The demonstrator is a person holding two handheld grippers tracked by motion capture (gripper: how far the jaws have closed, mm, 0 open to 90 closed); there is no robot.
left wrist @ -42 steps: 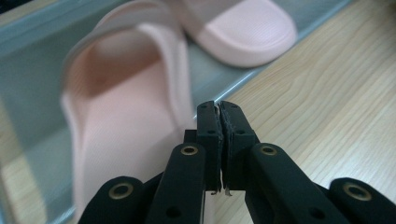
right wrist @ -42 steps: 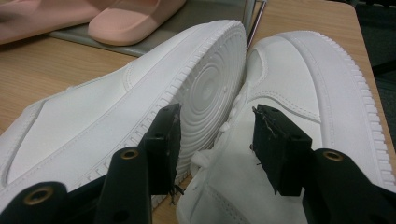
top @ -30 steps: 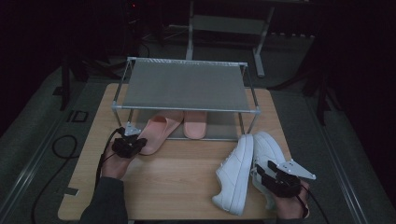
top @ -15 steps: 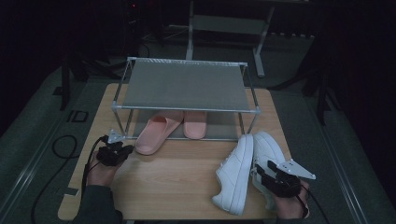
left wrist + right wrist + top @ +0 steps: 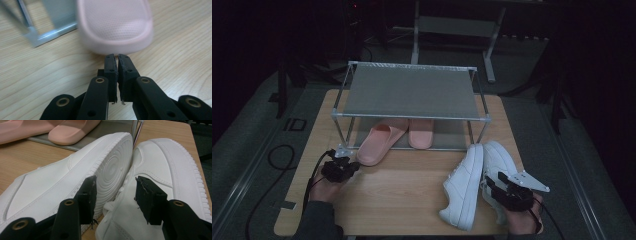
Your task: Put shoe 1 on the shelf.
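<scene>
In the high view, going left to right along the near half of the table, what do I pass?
Left gripper → slanted pink slipper → straight pink slipper → white sneaker tipped on its side → right gripper, jaws wide at the sneakers.

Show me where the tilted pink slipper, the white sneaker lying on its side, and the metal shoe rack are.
Tilted pink slipper (image 5: 379, 142), high view, middle of its upper.
White sneaker lying on its side (image 5: 462, 187), high view, side of its upper.
Metal shoe rack (image 5: 412, 91), high view, its grey top shelf.
</scene>
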